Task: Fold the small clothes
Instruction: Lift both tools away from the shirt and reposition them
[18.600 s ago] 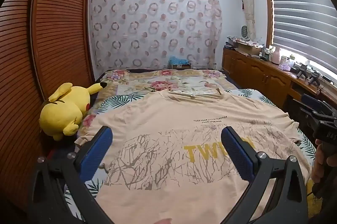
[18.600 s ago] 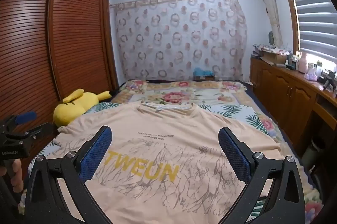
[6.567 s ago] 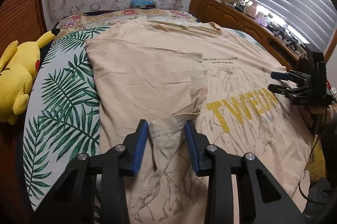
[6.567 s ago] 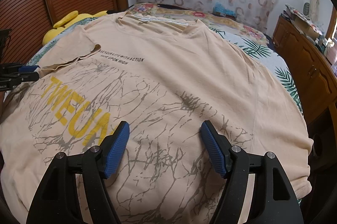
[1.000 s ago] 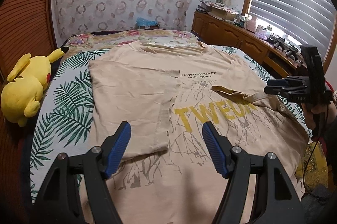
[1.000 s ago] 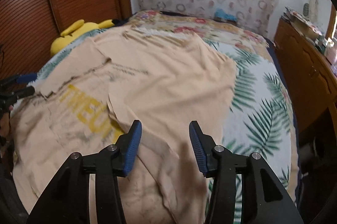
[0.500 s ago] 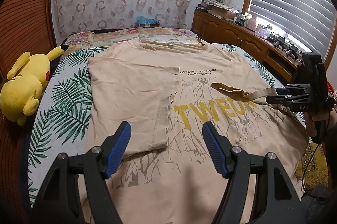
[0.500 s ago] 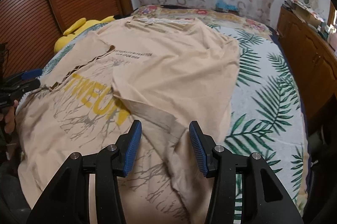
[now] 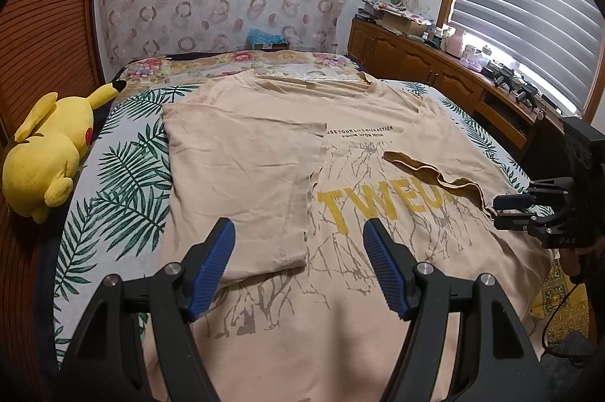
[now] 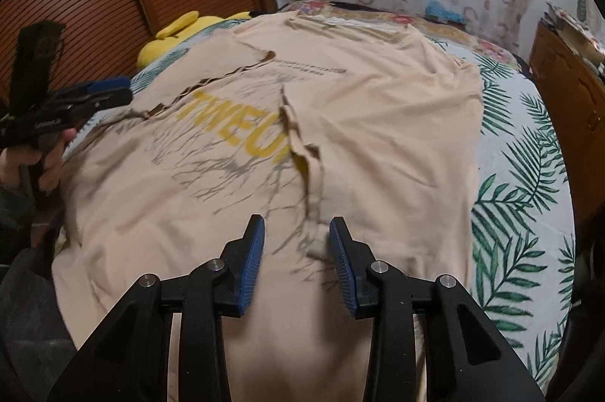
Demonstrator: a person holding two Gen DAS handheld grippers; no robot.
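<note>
The T-shirt [image 9: 363, 145], one, beige with yellow lettering, fills the frame's centre on the bed [image 9: 113, 183], both sides folded inward. Left gripper [image 9: 298, 262] spread above it; right gripper [image 10: 297, 251], jaws just narrowing, straddles a raised fold, not yet pinching. One yellow plush [image 9: 45, 152], left edge.

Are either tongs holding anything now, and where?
Nothing gripped yet: left tongs hang open above the T-shirt; right tongs have just been closing around its folded-in sleeve edge, pads not pressing.
</note>
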